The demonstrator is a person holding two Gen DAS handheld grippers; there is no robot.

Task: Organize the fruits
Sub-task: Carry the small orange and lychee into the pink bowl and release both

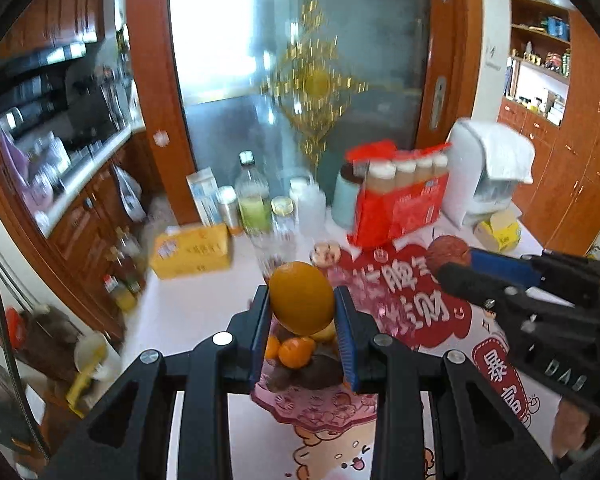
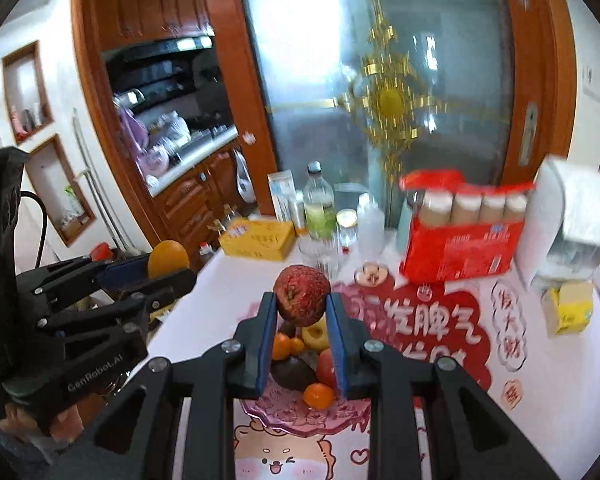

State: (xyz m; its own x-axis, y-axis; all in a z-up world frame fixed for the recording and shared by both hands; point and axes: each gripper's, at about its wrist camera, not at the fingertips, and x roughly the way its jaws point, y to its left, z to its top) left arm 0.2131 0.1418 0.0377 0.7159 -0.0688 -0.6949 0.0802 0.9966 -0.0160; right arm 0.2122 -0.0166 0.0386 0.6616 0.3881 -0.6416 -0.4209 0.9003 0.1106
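My left gripper (image 1: 302,300) is shut on a large orange fruit (image 1: 301,298) and holds it above a pink patterned plate (image 1: 320,412). The plate carries small tangerines (image 1: 296,351), dark fruits and a yellow one. My right gripper (image 2: 302,300) is shut on a wrinkled red fruit (image 2: 302,294) above the same plate (image 2: 300,420), where tangerines (image 2: 318,395), a dark fruit (image 2: 292,374) and a cut yellow fruit (image 2: 315,336) lie. Each gripper shows in the other's view: the right one (image 1: 452,264) with the red fruit (image 1: 447,254), the left one (image 2: 168,266) with the orange fruit (image 2: 168,258).
At the back of the table stand a red carton of bottles (image 1: 400,204), a yellow box (image 1: 192,250), bottles and jars (image 1: 254,200), drinking glasses (image 2: 320,254), a white appliance (image 1: 488,172) and a small yellow pack (image 2: 570,306). The table's left edge drops to the floor.
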